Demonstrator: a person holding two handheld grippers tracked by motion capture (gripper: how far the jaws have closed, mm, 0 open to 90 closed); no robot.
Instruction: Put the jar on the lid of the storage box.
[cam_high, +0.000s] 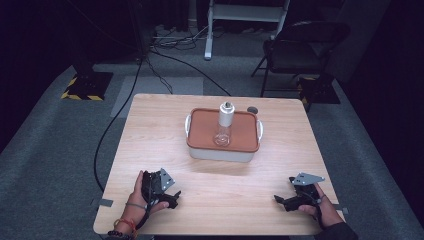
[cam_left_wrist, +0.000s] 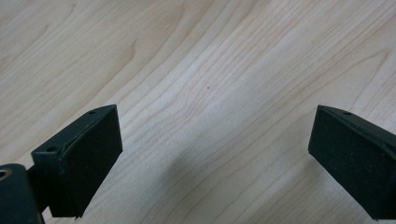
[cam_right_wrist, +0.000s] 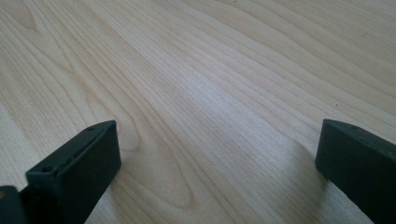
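Note:
A white tub with a terracotta lid stands at the middle of the wooden table. On the lid a clear bottle with a silver top stands upright. A small dark cap lies on the table just behind the tub's right corner. My left gripper rests near the front left edge, held in a hand, and in the left gripper view its jaws stand wide apart over bare wood. My right gripper rests near the front right edge; its jaws are also wide apart with nothing between them.
A folding chair and a white frame leg stand on the grey floor beyond the table. Black cables run along the floor at the left. A stand base with yellow-black tape sits at the far left.

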